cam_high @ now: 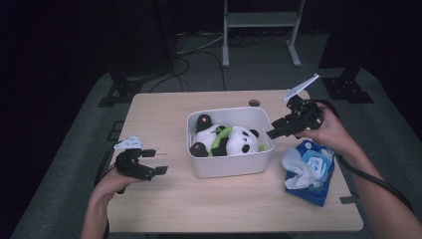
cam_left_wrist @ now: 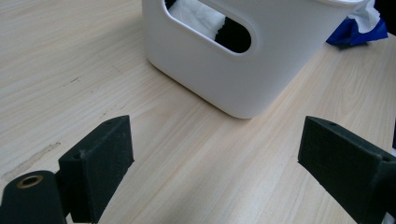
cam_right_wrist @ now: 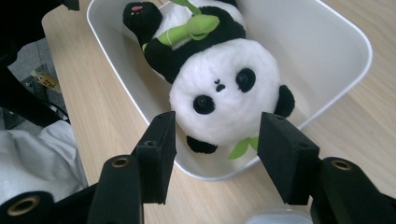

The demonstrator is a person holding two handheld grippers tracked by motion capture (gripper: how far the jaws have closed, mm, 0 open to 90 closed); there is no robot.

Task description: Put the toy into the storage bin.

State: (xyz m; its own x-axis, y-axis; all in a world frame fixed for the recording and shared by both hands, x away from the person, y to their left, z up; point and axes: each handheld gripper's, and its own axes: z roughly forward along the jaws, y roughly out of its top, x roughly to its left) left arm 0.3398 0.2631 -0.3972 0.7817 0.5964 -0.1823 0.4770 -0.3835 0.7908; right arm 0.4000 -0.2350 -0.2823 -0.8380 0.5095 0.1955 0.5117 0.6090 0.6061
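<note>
From above, the panda plush [cam_high: 226, 139] lies inside the white bin [cam_high: 229, 167] mid-tabletop [cam_high: 164, 209], and the right gripper [cam_high: 272, 133] hovers at the bin's right rim, angled in for a reach. The left gripper [cam_high: 155, 162] waits low, apart from the bin, out of the way. A blue wipes pack [cam_high: 313, 172] sits to the right.

Left gripper view: fingers [cam_left_wrist: 100, 161] spread wide, holding nothing, facing the bin's handle side [cam_left_wrist: 219, 60].

Right gripper view: fingers [cam_right_wrist: 156, 149] parted and empty, framing the panda's head [cam_right_wrist: 226, 100], probably lining up a grasp.
</note>
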